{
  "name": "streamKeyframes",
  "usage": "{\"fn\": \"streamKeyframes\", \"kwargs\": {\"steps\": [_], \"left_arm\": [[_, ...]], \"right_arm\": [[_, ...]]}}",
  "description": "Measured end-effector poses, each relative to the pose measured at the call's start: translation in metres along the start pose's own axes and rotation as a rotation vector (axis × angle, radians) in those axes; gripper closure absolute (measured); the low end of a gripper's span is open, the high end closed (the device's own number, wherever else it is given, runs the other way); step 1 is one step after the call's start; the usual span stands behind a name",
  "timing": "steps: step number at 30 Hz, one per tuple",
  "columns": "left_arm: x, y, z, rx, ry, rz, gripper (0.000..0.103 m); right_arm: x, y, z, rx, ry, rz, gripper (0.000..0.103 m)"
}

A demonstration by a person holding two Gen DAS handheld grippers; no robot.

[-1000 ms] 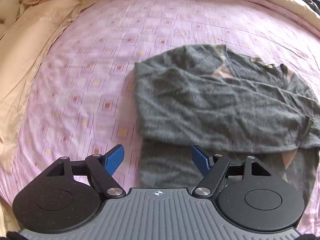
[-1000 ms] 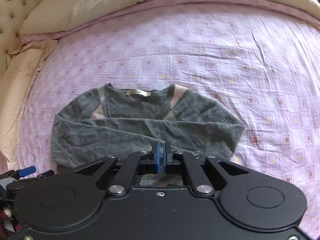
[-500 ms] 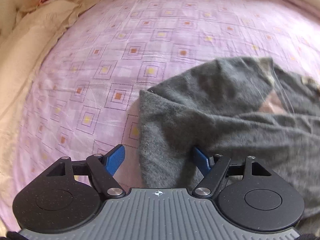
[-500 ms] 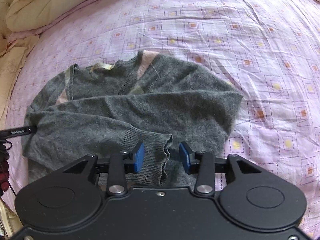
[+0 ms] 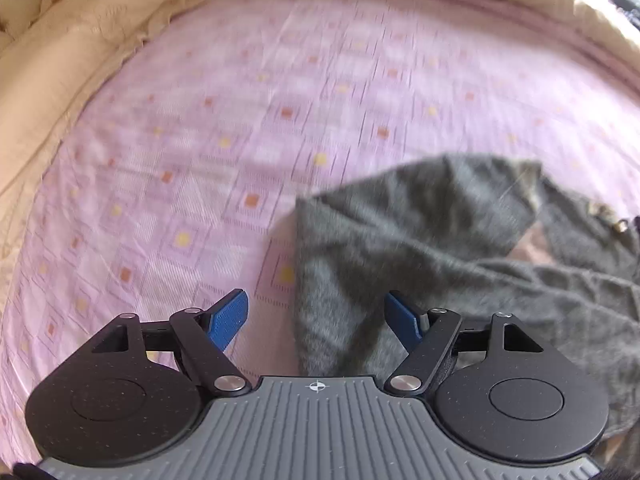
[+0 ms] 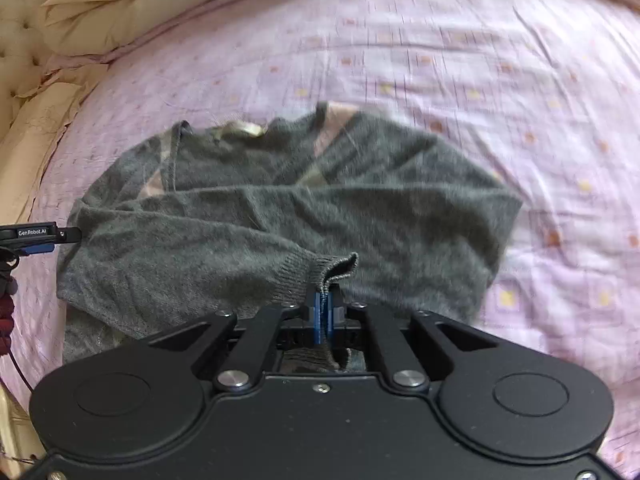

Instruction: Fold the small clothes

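Right wrist cam: right gripper (image 6: pixel 323 312) clamped on ribbed sleeve cuff (image 6: pixel 320 270) of grey knit sweater (image 6: pixel 280 208), blue pads pressed together w/ cuff edge sticking up between. Sweater spread on pink patterned bedsheet (image 6: pixel 500 64), neckline away from cam, sleeve laid across body. Left wrist cam: left gripper (image 5: pixel 316 318) spread wide, nothing held, side edge of sweater lying between fingers; frame motion-blurred. Left gripper tip also visible at sweater's left side in right cam. Handling est.: soft, light, limp knit, stretchy, prob. sags + bunches when lifted; non-fragile. Best hold pts: ribbed cuff/hem or doubled side fold, thicker there, less slip. Beige pillows (image 6: pixel 52 92) along bed edge.
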State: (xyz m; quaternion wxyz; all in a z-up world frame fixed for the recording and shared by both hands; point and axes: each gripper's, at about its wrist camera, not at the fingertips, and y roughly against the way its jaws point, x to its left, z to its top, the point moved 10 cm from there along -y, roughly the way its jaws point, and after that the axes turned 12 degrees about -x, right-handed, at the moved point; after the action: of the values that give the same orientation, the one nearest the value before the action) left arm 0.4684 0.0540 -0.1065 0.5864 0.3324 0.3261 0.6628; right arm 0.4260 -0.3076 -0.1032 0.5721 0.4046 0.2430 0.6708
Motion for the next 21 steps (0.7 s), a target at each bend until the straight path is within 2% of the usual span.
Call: {"fn": "streamKeyframes", "kwargs": {"steps": [3, 7, 8, 10, 11, 14, 16, 21], "left_arm": [[0.003, 0.005, 0.013, -0.045, 0.005, 0.009, 0.028], [0.007, -0.027, 0.004, 0.042, -0.049, 0.084, 0.028], [0.008, -0.037, -0.001, 0.077, -0.068, 0.105, 0.026], [0.013, -0.043, -0.001, 0.06, -0.047, 0.122, 0.015], [0.014, -0.045, 0.0, 0.071, -0.041, 0.125, 0.014], [0.015, -0.05, 0.003, 0.087, -0.026, 0.122, 0.008], [0.017, -0.055, 0.005, 0.094, -0.01, 0.103, 0.0], [0.026, -0.061, -0.001, 0.13, 0.087, 0.03, 0.0]], "right_arm": [[-0.02, -0.001, 0.002, 0.02, -0.049, -0.054, 0.093], [-0.038, -0.026, -0.019, 0.102, -0.076, -0.105, 0.089], [-0.039, -0.032, -0.024, 0.105, -0.084, -0.107, 0.09], [-0.04, -0.032, -0.025, 0.084, -0.095, -0.109, 0.091], [-0.04, -0.031, -0.025, 0.086, -0.101, -0.114, 0.09], [-0.039, -0.031, -0.024, 0.081, -0.091, -0.119, 0.09], [-0.039, -0.032, -0.024, 0.078, -0.093, -0.118, 0.09], [-0.04, -0.032, -0.023, 0.075, -0.112, -0.105, 0.089]]}}
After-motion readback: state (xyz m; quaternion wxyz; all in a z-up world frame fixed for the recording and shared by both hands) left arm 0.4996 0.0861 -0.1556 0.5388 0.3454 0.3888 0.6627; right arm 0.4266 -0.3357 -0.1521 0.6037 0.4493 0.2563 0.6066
